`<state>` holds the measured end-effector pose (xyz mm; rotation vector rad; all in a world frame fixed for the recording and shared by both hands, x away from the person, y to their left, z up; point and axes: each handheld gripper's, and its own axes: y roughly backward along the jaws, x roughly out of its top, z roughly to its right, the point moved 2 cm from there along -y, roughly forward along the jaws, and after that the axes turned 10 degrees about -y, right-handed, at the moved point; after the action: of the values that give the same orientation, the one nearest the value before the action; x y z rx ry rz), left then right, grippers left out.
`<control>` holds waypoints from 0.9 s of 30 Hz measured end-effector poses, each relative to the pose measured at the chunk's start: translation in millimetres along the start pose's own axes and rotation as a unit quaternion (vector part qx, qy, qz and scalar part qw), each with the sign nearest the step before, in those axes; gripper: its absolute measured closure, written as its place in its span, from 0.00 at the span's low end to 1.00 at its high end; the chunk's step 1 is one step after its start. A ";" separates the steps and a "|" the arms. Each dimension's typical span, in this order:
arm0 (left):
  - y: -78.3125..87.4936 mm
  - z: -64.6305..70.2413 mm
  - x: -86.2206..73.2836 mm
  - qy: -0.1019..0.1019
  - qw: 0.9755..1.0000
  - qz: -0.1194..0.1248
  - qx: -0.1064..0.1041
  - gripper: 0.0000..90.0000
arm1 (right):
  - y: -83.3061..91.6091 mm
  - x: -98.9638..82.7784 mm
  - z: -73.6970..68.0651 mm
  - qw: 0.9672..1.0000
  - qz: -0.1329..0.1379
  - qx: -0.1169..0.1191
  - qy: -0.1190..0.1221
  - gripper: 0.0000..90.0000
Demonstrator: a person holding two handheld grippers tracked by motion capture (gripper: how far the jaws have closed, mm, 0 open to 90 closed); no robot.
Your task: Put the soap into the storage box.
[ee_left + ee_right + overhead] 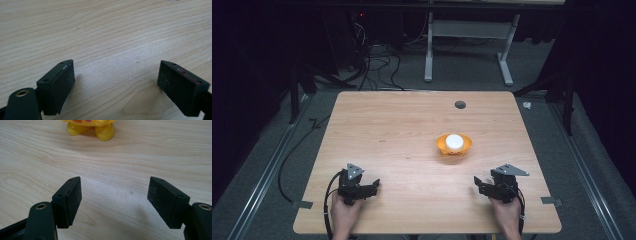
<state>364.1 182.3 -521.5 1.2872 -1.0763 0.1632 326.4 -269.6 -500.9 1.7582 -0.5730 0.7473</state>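
Two grippers sit low over the near edge of the wooden worktop [412, 130], one in each of your hands. Your left gripper [373, 186] has its fingers [58, 86] spread apart over bare wood, with nothing between them. Your right gripper [478, 184] also has its fingers [68, 200] parted and holds nothing. The yellow-orange toy bowl [454, 144], with a white round piece [454, 141] in it, stands on the worktop ahead of your right gripper, well apart from both.
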 end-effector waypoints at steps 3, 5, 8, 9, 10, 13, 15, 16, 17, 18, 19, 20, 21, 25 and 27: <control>0.0 0.0 0.0 0.000 1.000 0.000 0.000 0.16 | -2.9 -1.1 -1.1 1.000 -0.005 -0.006 0.005 0.31; 0.0 0.0 0.0 0.000 1.000 0.000 0.000 0.17 | -5.0 -2.1 -1.6 1.000 -0.007 -0.008 0.007 0.32; 0.0 0.0 0.0 0.000 1.000 0.000 0.000 0.16 | -7.9 -3.1 -2.5 1.000 -0.012 -0.009 0.012 0.32; -0.1 0.0 0.0 0.000 1.000 0.000 0.001 0.16 | -8.8 -3.5 -3.3 1.000 -0.013 -0.011 0.011 0.32; -0.1 0.1 0.0 0.000 1.000 0.001 0.001 0.16 | -10.4 -3.8 -3.9 1.000 -0.015 -0.012 0.015 0.32; -0.1 0.0 0.0 0.000 1.000 0.001 0.001 0.16 | -13.2 -4.1 -5.8 0.999 -0.018 -0.014 0.022 0.32; -0.1 0.1 0.0 0.000 1.000 0.001 0.001 0.16 | -14.4 -4.1 -7.2 0.999 -0.020 -0.016 0.025 0.32; -0.1 0.1 0.0 0.000 1.000 0.001 0.001 0.16 | -14.8 -4.0 -7.5 0.999 -0.021 -0.016 0.028 0.32; 0.0 0.0 0.0 0.000 1.000 0.000 0.000 0.16 | -15.6 -4.1 -7.9 0.999 -0.021 -0.016 0.028 0.32; -0.1 0.1 0.0 0.000 1.000 0.001 0.001 0.16 | -16.1 -4.3 -8.0 0.999 -0.021 -0.016 0.028 0.32; -0.1 0.0 0.0 0.000 1.000 0.000 0.001 0.16 | -17.2 -4.9 -8.1 0.999 -0.022 -0.016 0.029 0.31; -0.1 0.1 0.0 0.000 1.000 0.001 0.001 0.16 | -18.1 -5.4 -8.1 0.999 -0.024 -0.017 0.030 0.31; 0.0 0.0 0.0 0.000 1.000 0.000 0.000 0.16 | -18.4 -6.0 -8.5 0.999 -0.022 -0.018 0.034 0.31; 0.0 0.1 -0.2 0.000 1.000 0.001 -0.001 0.16 | -19.1 -6.4 -9.9 0.998 -0.024 -0.025 0.045 0.31; 0.1 0.1 -0.2 0.000 1.000 0.001 -0.001 0.16 | -19.4 -6.8 -11.9 0.998 -0.024 -0.022 0.054 0.31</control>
<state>363.9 182.4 -521.6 1.2850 -1.0785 0.1634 332.9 -252.4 -516.0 1.6743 -0.4686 0.7863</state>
